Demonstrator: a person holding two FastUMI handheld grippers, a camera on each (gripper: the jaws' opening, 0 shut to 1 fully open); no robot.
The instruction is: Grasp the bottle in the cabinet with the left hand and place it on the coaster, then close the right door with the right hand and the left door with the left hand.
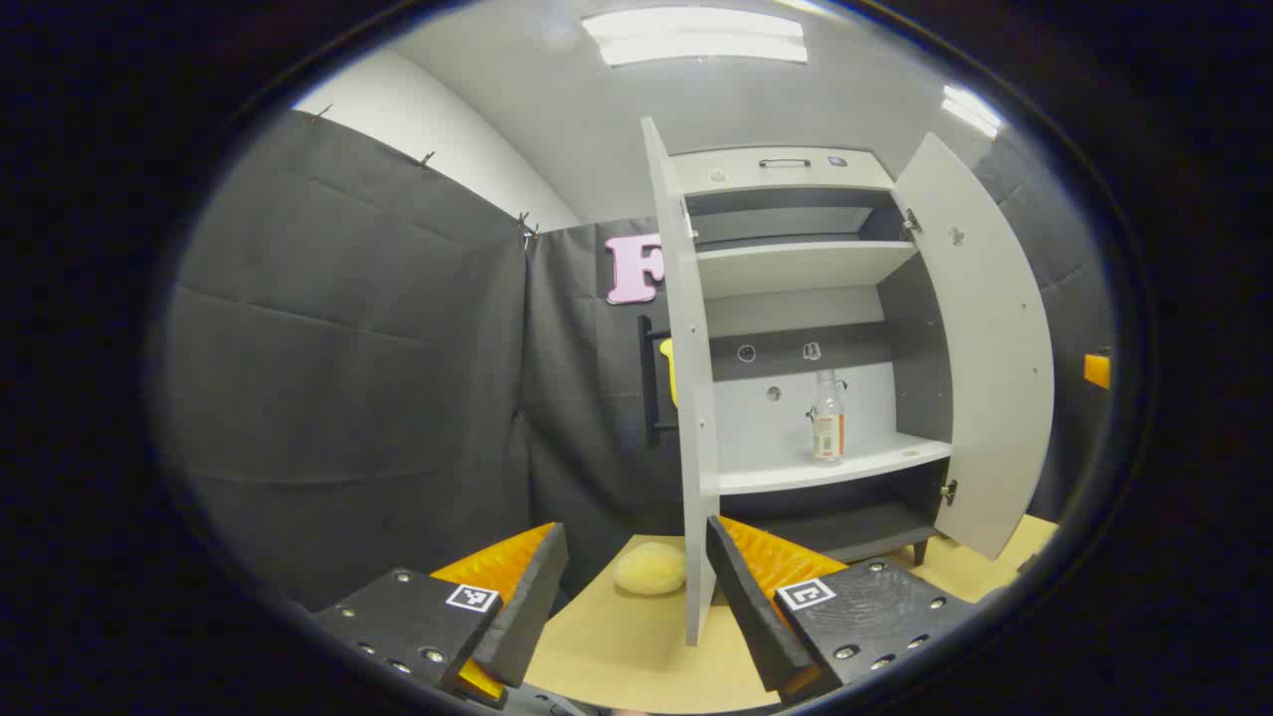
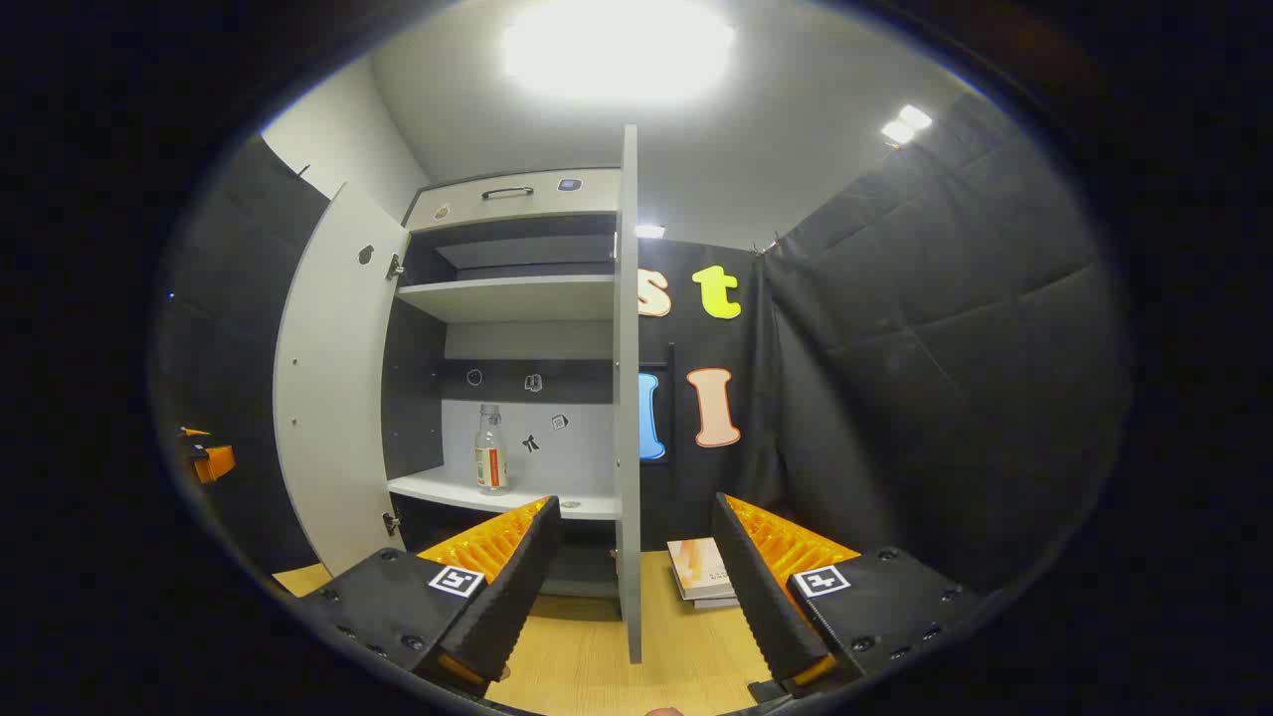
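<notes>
The left gripper (image 1: 636,597) hangs above a pale wooden table (image 1: 617,646) with its fingers spread wide and nothing between them. Just ahead of it, between the finger lines, a round yellow sponge (image 1: 649,568) lies on the table, and the edge of the cabinet's open left door (image 1: 686,398) stands upright directly beyond the right-hand finger. Past that door, ahead and to the right, the cabinet (image 1: 796,169) stands open, and a clear bottle (image 1: 827,418) with a red-and-white label stands upright on its lower white shelf (image 1: 835,463), well apart from the gripper. The right door (image 1: 985,348) swings wide on the far side. The right gripper (image 2: 629,587) is likewise spread wide and holds nothing; the thin edge of the open right door rises straight ahead between its fingers. Beyond its left finger the bottle is seen on the shelf, and near its right finger a small stack of books (image 2: 704,572) lies on the table.
</notes>
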